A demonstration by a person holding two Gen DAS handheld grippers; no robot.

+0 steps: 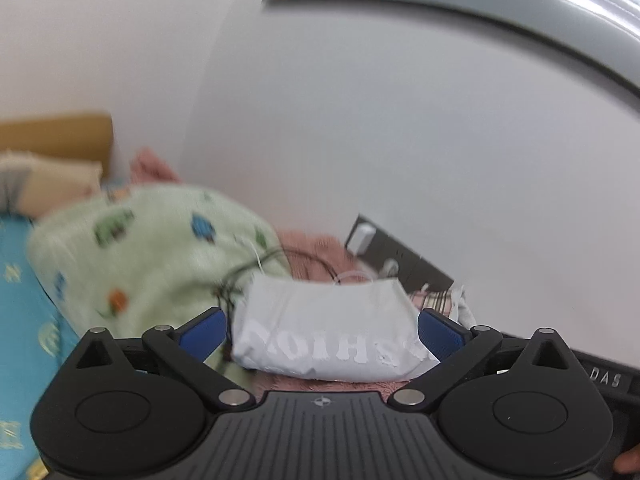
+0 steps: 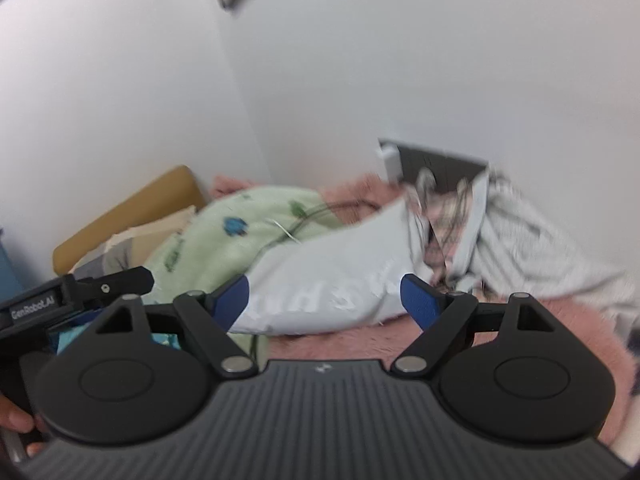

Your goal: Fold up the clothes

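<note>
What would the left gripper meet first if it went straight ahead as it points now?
Most likely the folded grey garment, which lies between the open left gripper fingers, on the pink blanket. Depth is unclear in the blur.

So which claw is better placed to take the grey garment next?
Probably left. The left claw is open and squarely frames the grey garment; in the right view the garment sits toward one side.

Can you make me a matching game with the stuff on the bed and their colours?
Things:
1. fluffy blanket
2. folded shirt with letters
3. fuzzy cover
4. claw fingertips

Colours:
A. pink
B. blue
C. pale green with little pictures
D. light grey

Pairs: 1-C, 2-D, 3-A, 4-B
</note>
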